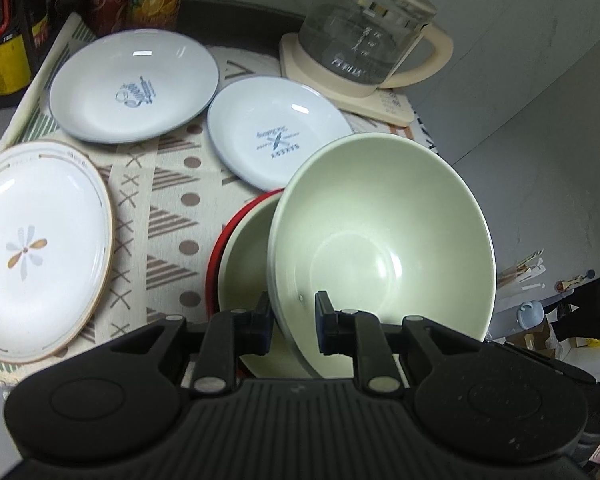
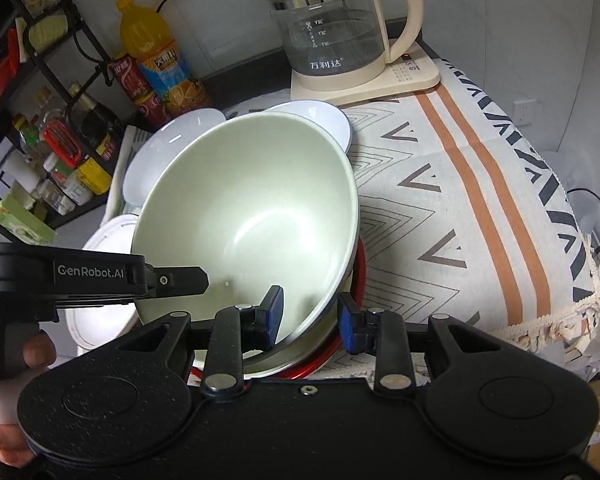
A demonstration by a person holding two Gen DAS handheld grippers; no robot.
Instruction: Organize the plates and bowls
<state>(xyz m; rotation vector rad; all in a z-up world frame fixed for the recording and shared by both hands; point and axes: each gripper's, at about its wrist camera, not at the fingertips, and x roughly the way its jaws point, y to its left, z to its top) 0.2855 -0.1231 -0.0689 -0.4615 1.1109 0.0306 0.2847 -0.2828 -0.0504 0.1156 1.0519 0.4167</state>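
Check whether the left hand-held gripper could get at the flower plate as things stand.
Probably not yet: the left hand-held gripper straddles the rim of the tilted green bowl. The flower plate lies uncovered to its left, so the path looks free after release.

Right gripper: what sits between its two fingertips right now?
In the right wrist view, the tilted rim of the green bowl runs between the fingers of the right gripper, one pad inside the bowl, one outside; contact unclear.

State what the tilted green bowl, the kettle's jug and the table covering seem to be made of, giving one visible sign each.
Green bowl: probably glazed ceramic or melamine; smooth with soft glossy highlights.
Kettle jug: clear glass, since level marks and water show through it; cream handle looks plastic.
Table covering: woven fabric, matte, with a fringed edge.
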